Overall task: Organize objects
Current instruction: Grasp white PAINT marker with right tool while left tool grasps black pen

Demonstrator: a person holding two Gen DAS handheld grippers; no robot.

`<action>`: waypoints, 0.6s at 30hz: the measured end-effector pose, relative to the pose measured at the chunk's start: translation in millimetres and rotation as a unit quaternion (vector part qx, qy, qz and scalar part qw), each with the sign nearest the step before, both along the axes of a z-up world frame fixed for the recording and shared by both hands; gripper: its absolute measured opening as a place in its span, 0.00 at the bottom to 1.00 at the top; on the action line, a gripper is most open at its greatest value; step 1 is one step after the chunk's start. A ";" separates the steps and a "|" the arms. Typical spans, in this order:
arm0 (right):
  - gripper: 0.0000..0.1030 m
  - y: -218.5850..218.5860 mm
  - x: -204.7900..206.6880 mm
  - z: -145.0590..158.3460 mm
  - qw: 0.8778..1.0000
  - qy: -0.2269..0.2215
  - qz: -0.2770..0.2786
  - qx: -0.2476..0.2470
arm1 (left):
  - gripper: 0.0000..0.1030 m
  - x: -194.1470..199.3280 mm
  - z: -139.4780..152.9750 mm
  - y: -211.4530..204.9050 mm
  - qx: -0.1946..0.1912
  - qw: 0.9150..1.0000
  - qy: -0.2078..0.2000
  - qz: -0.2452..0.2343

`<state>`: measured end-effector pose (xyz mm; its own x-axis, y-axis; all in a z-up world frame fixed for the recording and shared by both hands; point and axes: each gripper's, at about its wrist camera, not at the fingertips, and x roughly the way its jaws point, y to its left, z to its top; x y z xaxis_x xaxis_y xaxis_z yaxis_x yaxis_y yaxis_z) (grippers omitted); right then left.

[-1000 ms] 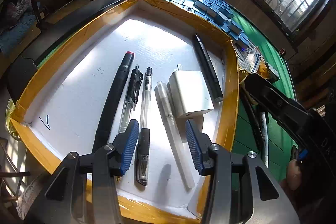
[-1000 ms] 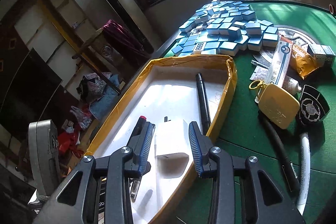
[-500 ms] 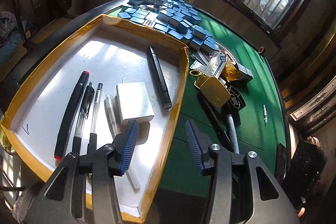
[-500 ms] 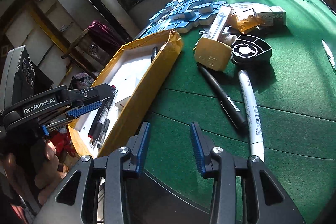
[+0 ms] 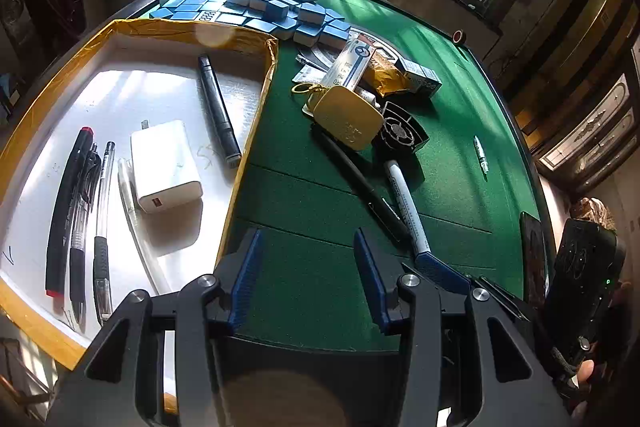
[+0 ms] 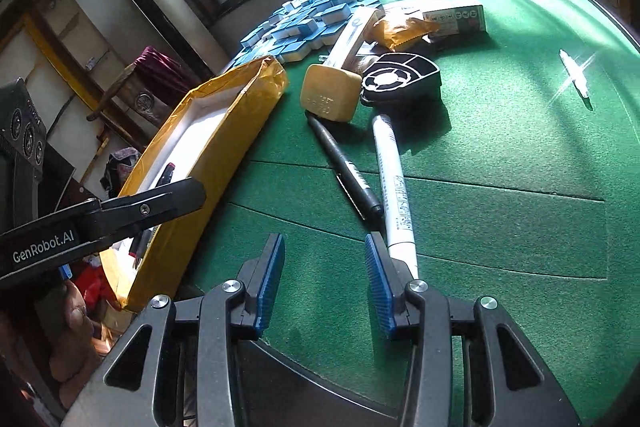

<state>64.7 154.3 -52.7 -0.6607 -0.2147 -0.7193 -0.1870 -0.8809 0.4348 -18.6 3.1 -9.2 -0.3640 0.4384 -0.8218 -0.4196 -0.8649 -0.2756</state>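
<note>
left wrist view: the left hand-held gripper (image 5: 306,279) hangs spread and empty over the green bench (image 5: 460,163) – a white charger (image 5: 164,167) lies in the yellow-rimmed tray (image 5: 256,123).

right wrist view: the right hand-held gripper (image 6: 324,283) is spread, empty – a white marker (image 6: 394,187) just beside its right finger.

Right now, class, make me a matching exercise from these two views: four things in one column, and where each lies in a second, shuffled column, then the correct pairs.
Things
1. white charger
2. white marker
3. blue tiles
4. yellow case

Places
A. heaped on the green table, beyond the far end of the tray
B. inside the tray, between pens
C. on the green felt, its near end beside the right hand-held gripper
D. among the clutter, against the black fan part

Pairs: 1-B, 2-C, 3-A, 4-D
</note>
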 end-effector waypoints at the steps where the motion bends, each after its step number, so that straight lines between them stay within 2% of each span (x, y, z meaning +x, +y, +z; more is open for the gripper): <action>1: 0.36 2.7 1.2 -0.5 1.000 -0.001 -0.004 -0.003 | 0.44 0.9 -2.0 1.7 -0.001 1.000 -0.004 -0.006; 5: 0.35 9.0 3.5 -1.0 1.000 -0.004 -0.006 -0.006 | 0.44 6.4 -6.8 6.7 -0.008 1.000 -0.006 -0.019; 8: 0.30 9.6 4.3 2.2 1.000 -0.002 -0.005 0.001 | 0.44 9.3 -8.6 9.5 -0.012 0.999 -0.008 -0.029; 13: 0.30 17.2 7.1 8.9 0.999 0.006 -0.031 0.008 | 0.44 9.7 -9.1 9.9 -0.010 0.999 -0.008 -0.031; 18: 0.19 18.8 2.5 4.1 0.997 -0.029 -0.049 0.051 | 0.44 5.4 -6.3 11.9 -0.002 1.000 -0.011 -0.028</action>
